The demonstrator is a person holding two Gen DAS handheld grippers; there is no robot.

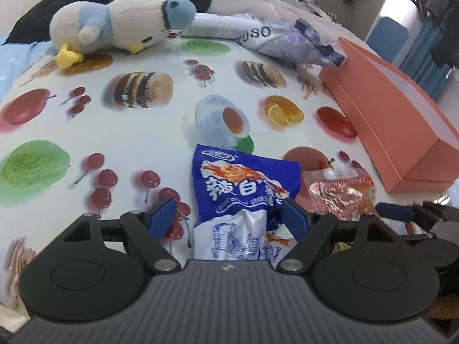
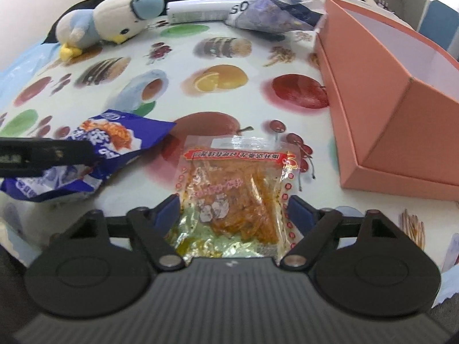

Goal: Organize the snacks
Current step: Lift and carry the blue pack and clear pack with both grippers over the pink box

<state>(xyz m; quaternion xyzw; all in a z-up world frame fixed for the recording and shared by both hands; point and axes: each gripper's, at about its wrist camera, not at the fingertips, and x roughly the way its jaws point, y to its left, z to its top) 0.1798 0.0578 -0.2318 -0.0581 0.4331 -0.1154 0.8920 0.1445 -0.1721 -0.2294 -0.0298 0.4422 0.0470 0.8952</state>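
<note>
A blue and white snack bag (image 1: 243,189) lies on the fruit-print tablecloth (image 1: 86,132). My left gripper (image 1: 229,218) stands open around its lower half: the right pad (image 1: 295,219) is at the bag's edge, the left pad is apart from it. In the right wrist view the same bag (image 2: 114,140) lies at the left under the left gripper's black finger (image 2: 46,154). A clear packet of orange snack strips (image 2: 235,189) lies flat between the wide-open jaws of my right gripper (image 2: 233,212), its side edges close to both pads. That packet (image 1: 341,195) also shows in the left wrist view.
An open salmon-pink box (image 2: 373,109) stands at the right, its lid tucked beneath it. At the far edge lie a plush penguin (image 1: 114,25), a white tube (image 1: 215,25) and a crumpled purple bag (image 1: 298,43). Dark clothing is piled behind them.
</note>
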